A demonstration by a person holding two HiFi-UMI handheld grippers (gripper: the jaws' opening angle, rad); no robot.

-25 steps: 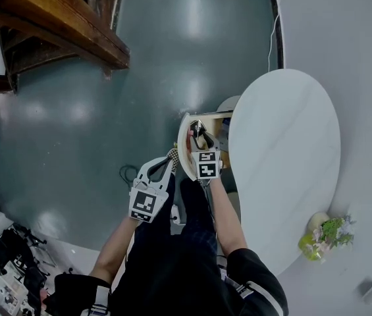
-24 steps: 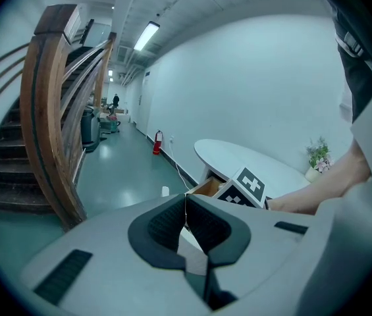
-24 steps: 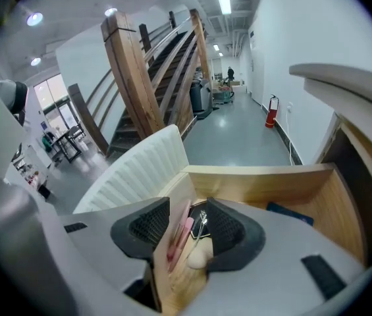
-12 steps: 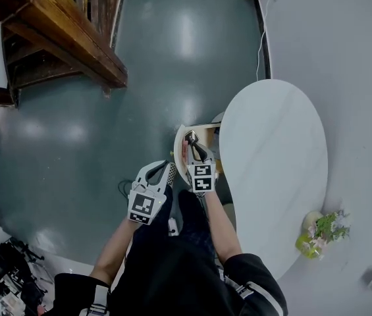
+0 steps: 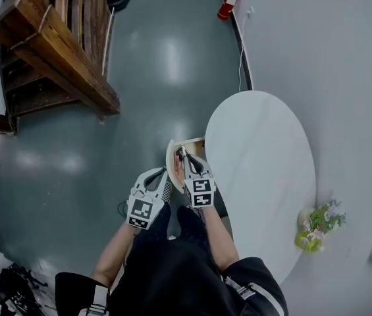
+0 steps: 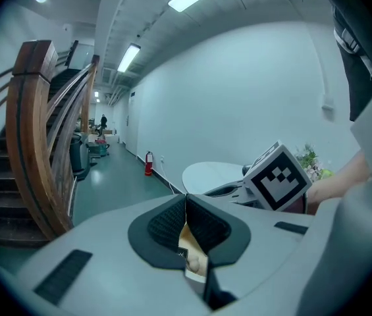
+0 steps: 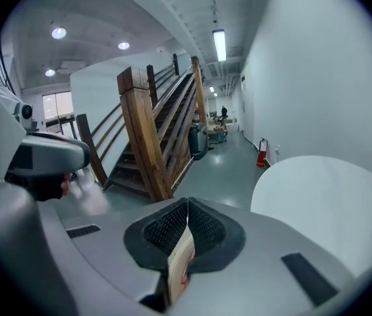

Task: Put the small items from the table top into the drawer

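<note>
Head view: grey floor fills most of the frame, wooden staircase at 10 o'clock. White oval counter at 3 o'clock. Its top is bare except for a potted plant at its 5 o'clock end; no small items left on it that I can see.

Drawer stands open at the counter's 9 o'clock edge, contents too small to read.

Right hand-held gripper is over the drawer. Its jaws have just been closing; pads now together, nothing pinched. Left hand-held gripper is just beside it at 8 o'clock, also closed and empty.

Risks:
- Drawer left open: a knee or gripper could knock it.
- Pushing it shut with closed tips: they could slide off the curved front.
- A hard shove could rock the counter and tip the plant.
</note>
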